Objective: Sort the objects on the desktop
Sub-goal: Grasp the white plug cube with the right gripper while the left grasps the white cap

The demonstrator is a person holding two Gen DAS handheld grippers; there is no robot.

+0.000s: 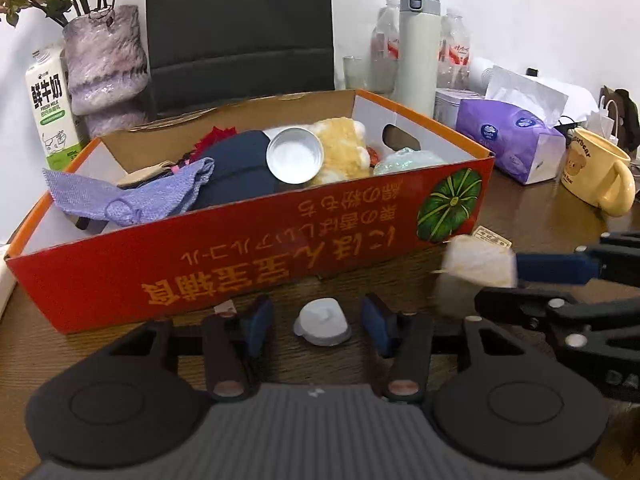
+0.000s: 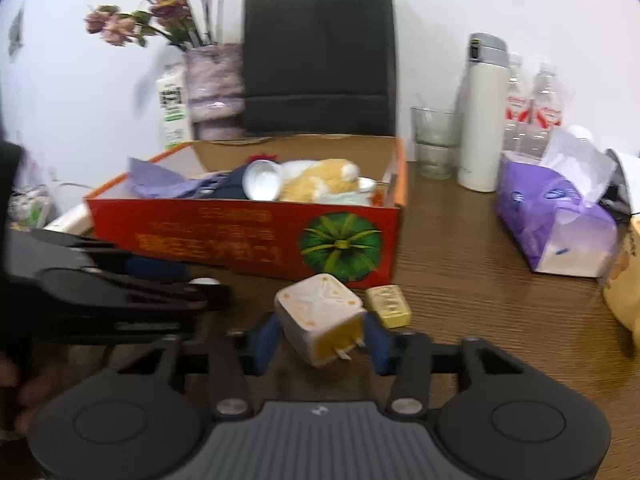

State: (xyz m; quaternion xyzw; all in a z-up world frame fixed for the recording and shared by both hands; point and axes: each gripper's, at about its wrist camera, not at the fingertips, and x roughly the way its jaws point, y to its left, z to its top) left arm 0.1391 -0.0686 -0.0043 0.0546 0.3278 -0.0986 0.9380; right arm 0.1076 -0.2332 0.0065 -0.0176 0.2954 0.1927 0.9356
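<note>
1. Blue-padded fingers of the left gripper (image 1: 318,326) stand spread wide on either side of a small white cap (image 1: 323,321) lying on the wooden desk (image 1: 540,232), just before the red box (image 1: 256,256); nothing is gripped, and the straddle looks like a lineup for a pick. At right, the right gripper (image 1: 516,276) carries a pale charger plug (image 1: 478,264) near the box's corner.
2. From the right wrist, the same gripper (image 2: 320,338) is clenched on the plug (image 2: 320,318), prongs towards the camera, above the desk beside a small gold bar (image 2: 390,306). Presumably it heads for the box (image 2: 248,236), already holding a plush toy (image 2: 320,180) and a tin (image 2: 262,180).
</note>
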